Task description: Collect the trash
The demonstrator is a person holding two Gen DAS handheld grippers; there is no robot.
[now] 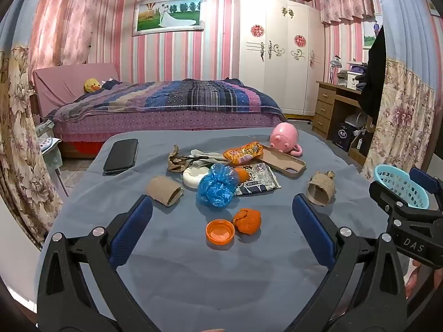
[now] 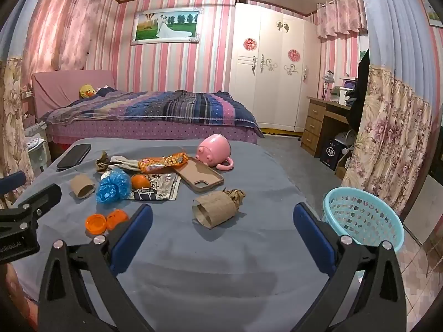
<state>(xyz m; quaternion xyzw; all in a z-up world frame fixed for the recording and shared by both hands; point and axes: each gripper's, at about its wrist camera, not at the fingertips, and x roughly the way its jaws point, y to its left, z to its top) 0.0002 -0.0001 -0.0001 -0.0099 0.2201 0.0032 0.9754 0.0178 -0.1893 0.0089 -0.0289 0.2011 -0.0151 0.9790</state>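
Note:
Trash is scattered over a table under a grey-blue cloth (image 1: 193,282). My left gripper (image 1: 222,202) stands open and empty just short of an orange bottle cap (image 1: 220,230) and an orange peel (image 1: 247,220). Beyond them lie a crumpled blue plastic bag (image 1: 217,185), a cardboard roll (image 1: 164,191), an orange snack wrapper (image 1: 243,152) and a dark wrapper (image 1: 256,179). My right gripper (image 2: 223,207) is open too, nothing between its pads, facing a second cardboard roll (image 2: 214,211) stuffed with brown paper. A light-blue basket (image 2: 362,218) sits at the table's right edge beside its right finger.
A black phone (image 1: 121,156) lies at the far left, a brown phone case (image 1: 282,161) and a tipped pink mug (image 1: 285,138) at the far right. A whole tangerine (image 2: 140,181) rests by the blue bag. Bed, wardrobe and desk stand behind the table.

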